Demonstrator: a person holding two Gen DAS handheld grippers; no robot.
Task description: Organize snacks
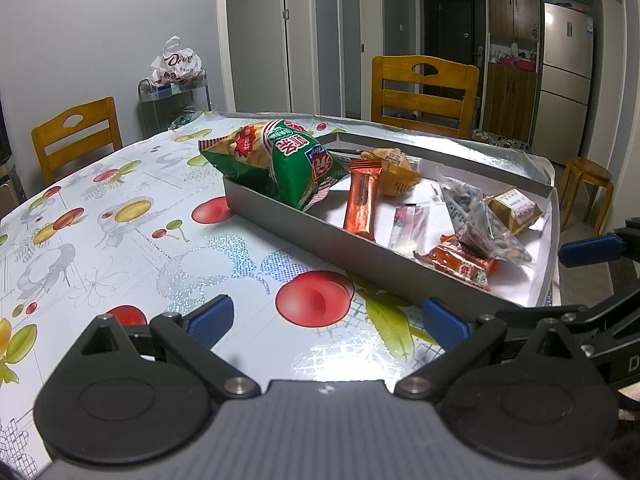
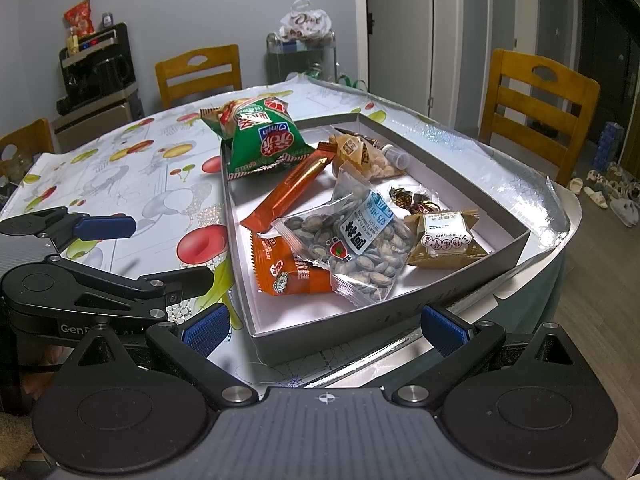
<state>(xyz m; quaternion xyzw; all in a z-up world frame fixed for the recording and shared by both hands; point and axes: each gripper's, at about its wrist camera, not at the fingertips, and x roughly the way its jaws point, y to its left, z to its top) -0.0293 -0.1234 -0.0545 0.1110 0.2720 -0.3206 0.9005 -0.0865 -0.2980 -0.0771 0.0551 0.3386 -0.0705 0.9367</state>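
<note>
A: Left wrist view?
B: My left gripper hangs over the fruit-print desk, jaws released, nothing between them. Grey tray sits ahead and to the right. Green chip bag leans over its far-left corner. Orange bar, seed packet and gold-wrapped cake are inside. Right gripper's blue pad shows at the right edge.
A: Right wrist view?
B: Right gripper is at the tray's near wall, jaws released, empty. Seed packet lies on the orange packet, gold cake to its right, chip bag at the far-left corner. Left gripper is beside the tray over the desk, also released.
</note>
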